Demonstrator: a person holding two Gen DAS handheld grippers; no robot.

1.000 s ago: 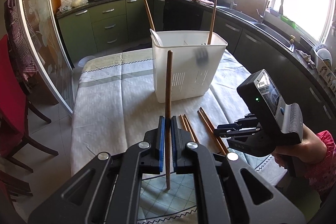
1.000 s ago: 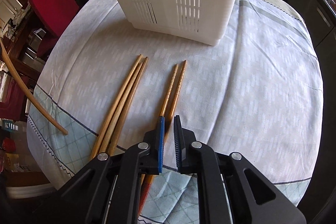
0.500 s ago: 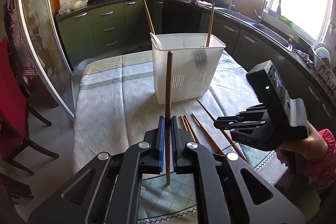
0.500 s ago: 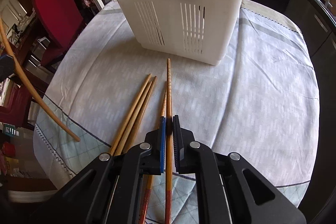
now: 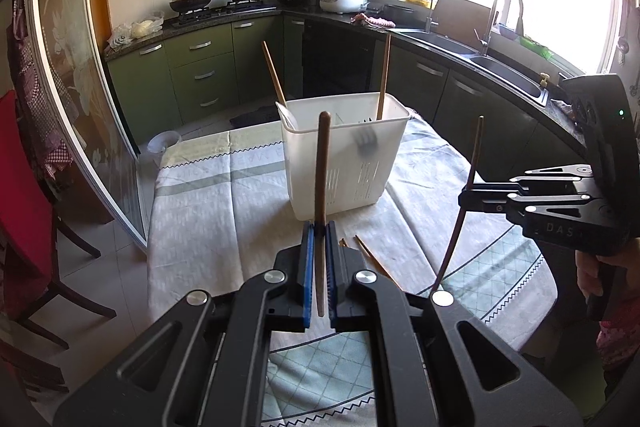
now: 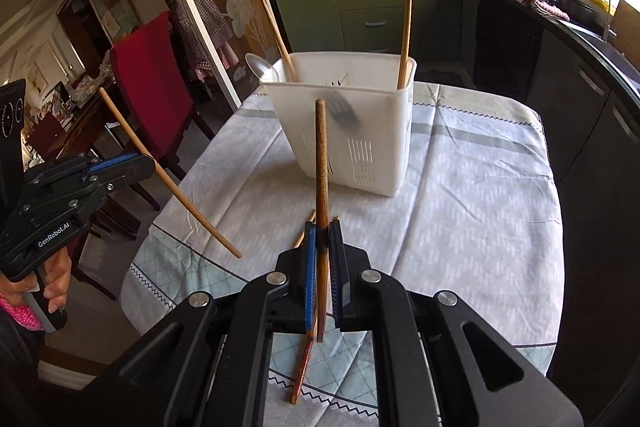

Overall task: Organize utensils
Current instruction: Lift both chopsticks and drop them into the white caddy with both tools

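A white slotted utensil basket (image 5: 344,163) (image 6: 348,131) stands on the table with two chopsticks, a spoon and a fork in it. My left gripper (image 5: 319,231) is shut on a brown chopstick (image 5: 321,167) held upright, short of the basket. My right gripper (image 6: 321,231) is shut on a brown chopstick (image 6: 321,163), also upright and lifted off the table; it shows at the right of the left wrist view (image 5: 464,195). More chopsticks (image 6: 304,359) lie on the tablecloth under my right gripper.
The table (image 5: 208,211) has a pale checked cloth. A red chair (image 6: 148,67) stands at its left side, with a glass sliding door behind. Green kitchen cabinets, a stove and a sink run along the far and right walls.
My right gripper closed on a chopstick lying on the table and lifted it upright. My left gripper kept its chopstick and drew back and up a little.
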